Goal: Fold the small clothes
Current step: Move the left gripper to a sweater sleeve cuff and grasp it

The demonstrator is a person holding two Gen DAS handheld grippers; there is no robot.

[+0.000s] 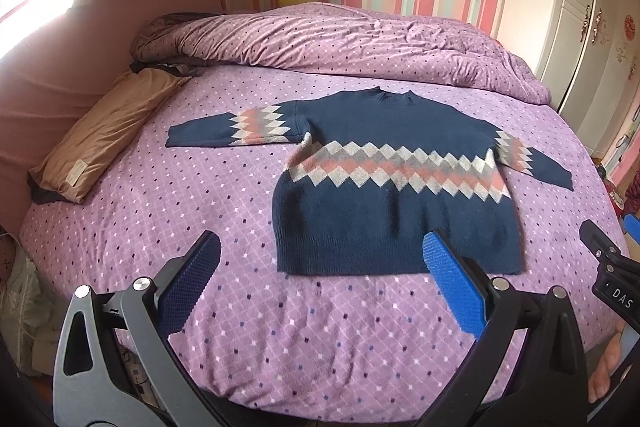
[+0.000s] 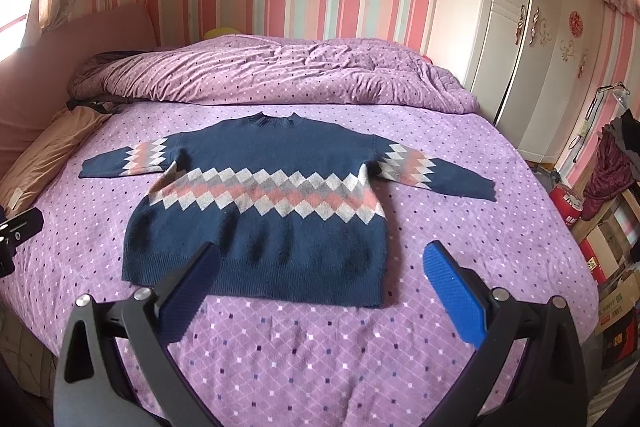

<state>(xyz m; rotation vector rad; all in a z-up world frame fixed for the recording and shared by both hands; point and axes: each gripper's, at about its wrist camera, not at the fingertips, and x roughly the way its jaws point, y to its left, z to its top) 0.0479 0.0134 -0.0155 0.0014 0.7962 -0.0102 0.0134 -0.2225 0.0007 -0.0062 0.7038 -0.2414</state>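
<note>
Navy knitted sweater (image 1: pixel 384 211) with diamond band lies flat on purple dotted bed (image 1: pixel 200 187).
Left gripper (image 1: pixel 320 259) and right gripper (image 2: pixel 320 263) hover before its hem, jaws wide, empty.

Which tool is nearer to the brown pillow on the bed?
Left. The left tool hovers open before the sweater's hem, on the brown pillow's side; the right tool is open beyond it, farther away.

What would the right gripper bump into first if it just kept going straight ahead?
Probably the sweater: the open right gripper points at its hem, which lies flat on the purple bedspread. Depth is hard to judge, so it might meet the bedspread first.
</note>
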